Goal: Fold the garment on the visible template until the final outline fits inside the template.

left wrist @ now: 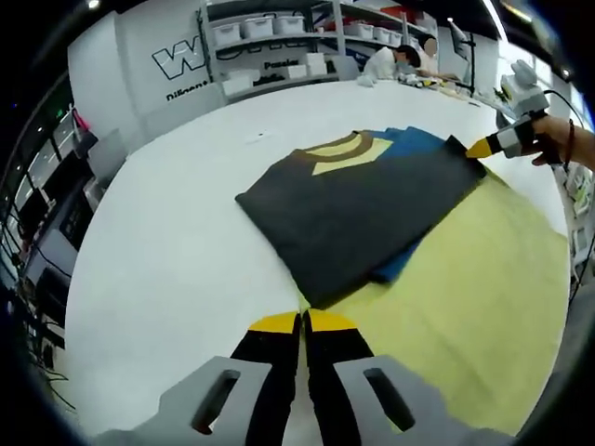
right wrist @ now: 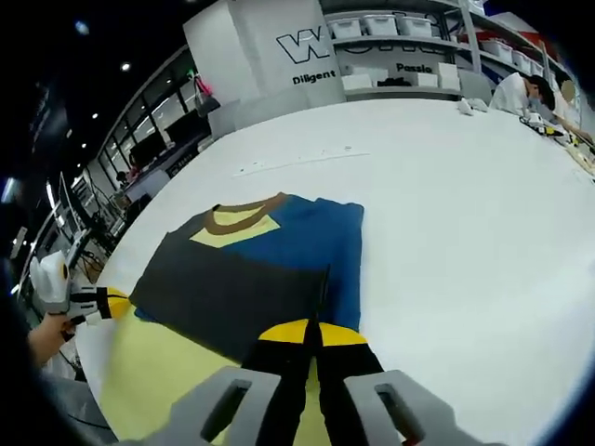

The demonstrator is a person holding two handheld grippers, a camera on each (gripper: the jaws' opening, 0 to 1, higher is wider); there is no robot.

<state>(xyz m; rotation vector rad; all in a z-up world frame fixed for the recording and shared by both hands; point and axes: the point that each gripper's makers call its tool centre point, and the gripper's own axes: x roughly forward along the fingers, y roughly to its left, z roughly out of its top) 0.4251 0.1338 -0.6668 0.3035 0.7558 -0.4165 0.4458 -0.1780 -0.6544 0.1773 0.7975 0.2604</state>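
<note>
Left gripper view: left tool [left wrist: 304,322] closed, empty, near corner of folded garment [left wrist: 358,214] lying partly on yellow template [left wrist: 465,297] on white bench [left wrist: 177,251]; right gripper view: right tool [right wrist: 308,331] closed on garment's edge, person's hand [right wrist: 46,339] at left.

Bright, even overhead light in both views. White worktop [left wrist: 177,232] reads near blown-out, with little shadow on it; only a thin soft shadow edges the folded garment [left wrist: 358,218]. Ceiling spot lamps [right wrist: 125,67] show as small glare points. Strong fisheye bending curves the shelving [left wrist: 279,42] at the edges. Centre is sharp; background shelves and far people are soft.
</note>
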